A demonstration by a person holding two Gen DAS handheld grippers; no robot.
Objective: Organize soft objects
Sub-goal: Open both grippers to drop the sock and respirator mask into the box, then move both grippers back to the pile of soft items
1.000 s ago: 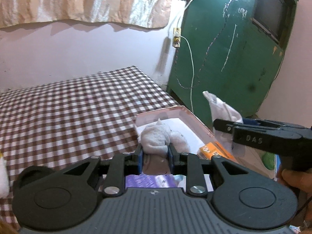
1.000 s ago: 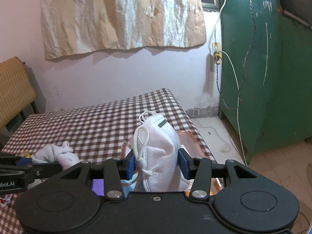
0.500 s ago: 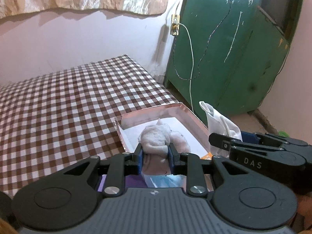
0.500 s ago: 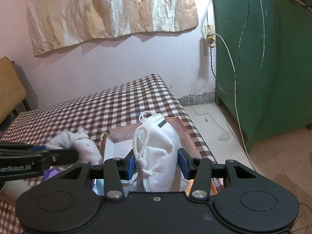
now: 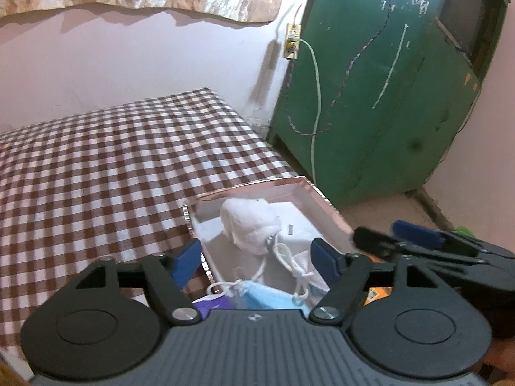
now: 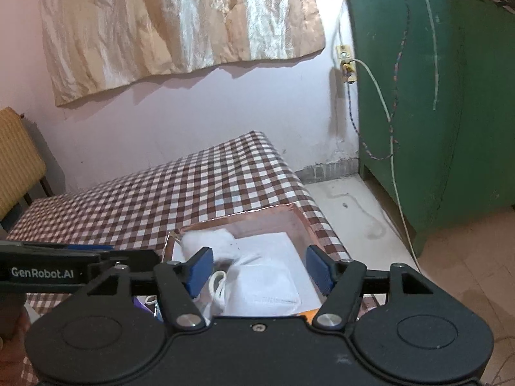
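Below both sets of jaws, the box [image 5: 325, 204] on the bed holds the white sock [image 5: 249, 225] and mask [image 6: 270, 284]. The left gripper [image 5: 257, 259] and right gripper [image 6: 259, 268] are opening, gripping nothing; a trailing strap could snag a finger on withdrawal.

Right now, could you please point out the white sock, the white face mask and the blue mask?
white sock [image 5: 249, 225], left wrist view, middle of the bundle.
white face mask [image 6: 270, 281], right wrist view, its flat panel.
blue mask [image 5: 268, 297], left wrist view, pleated front.
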